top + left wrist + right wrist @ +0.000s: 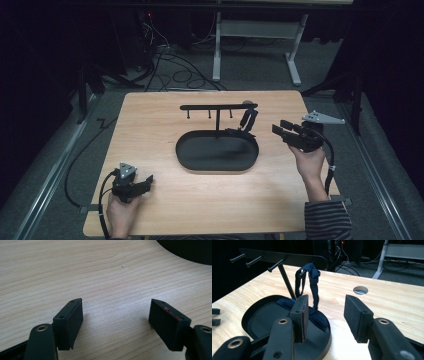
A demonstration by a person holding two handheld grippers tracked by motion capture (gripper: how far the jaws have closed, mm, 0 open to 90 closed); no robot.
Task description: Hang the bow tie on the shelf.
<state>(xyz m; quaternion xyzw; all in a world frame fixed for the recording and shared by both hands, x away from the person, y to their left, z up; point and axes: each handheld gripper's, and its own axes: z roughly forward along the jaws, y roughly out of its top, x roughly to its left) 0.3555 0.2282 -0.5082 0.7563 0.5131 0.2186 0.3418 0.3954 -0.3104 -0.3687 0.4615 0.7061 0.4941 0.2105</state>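
On the light wooden bench (pixel 165 200) we see a black oval tray (pixel 217 152) with a pegged black rack (pixel 218 106); a dark blue cloth strap (pixel 313 280) hangs from its end peg into the tray. Our right tongs (pixel 286 131) stand open and empty just right of the strap. Our left tongs (pixel 145 182) rest wide open on the near left bench, gripping nothing.

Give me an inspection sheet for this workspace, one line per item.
Surface: wooden table, round hole near the far right corner.
Job's things: black stand on an oval tray; dark blue strap hung on the end peg, its lower part lying in the tray.
Clutter: nothing seen.
Grippers: left gripper open over bare wood; right gripper open, apart from the strap.
Cables: one trails from each gripper; more on the floor.
Surroundings: dark room, white table frame behind.
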